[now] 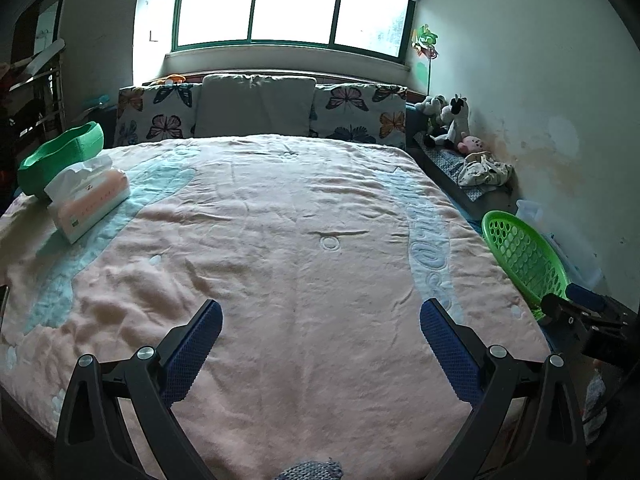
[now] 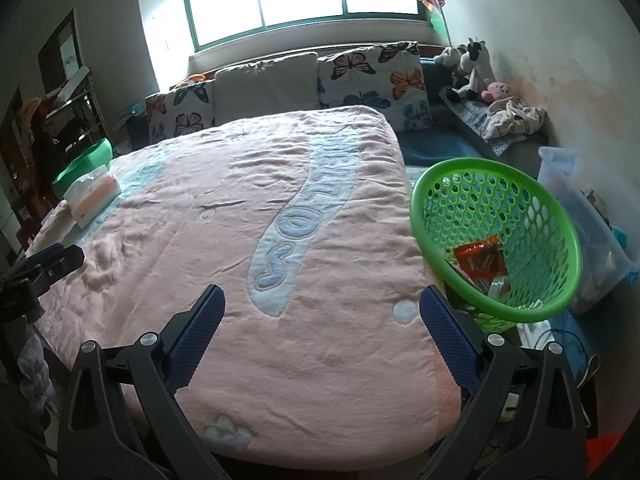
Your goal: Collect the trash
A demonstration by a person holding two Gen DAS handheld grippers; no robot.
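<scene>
Task looks close to done, judging by how things lie. The green basket (image 2: pixel 496 236) sits at the right edge of the bed (image 2: pixel 248 240), tilted toward the camera, and holds the collected trash: an orange wrapper (image 2: pixel 478 258) plus 1 or 2 small pale scraps just near it, too small to name. The pink blanket shows no loose litter anywhere in either view, near or far. What remains on the bed is a tissue pack (image 1: pixel 90 202) at the far left, touching a green bowl-shaped bin (image 1: pixel 60 156) behind it; both look like household items, not trash, so probably nothing is left to pick. The right gripper (image 2: pixel 322 312) hovers over the near part of the bed with jaws spread wide and nothing between them, basket just to its right. The left gripper (image 1: pixel 320 324) likewise points at the bare middle of the blanket, jaws wide apart and empty. Stuffed toys (image 1: pixel 450 120) and crumpled cloth along the far right wall are well apart from the bed. Likely remaining: a final check only.
</scene>
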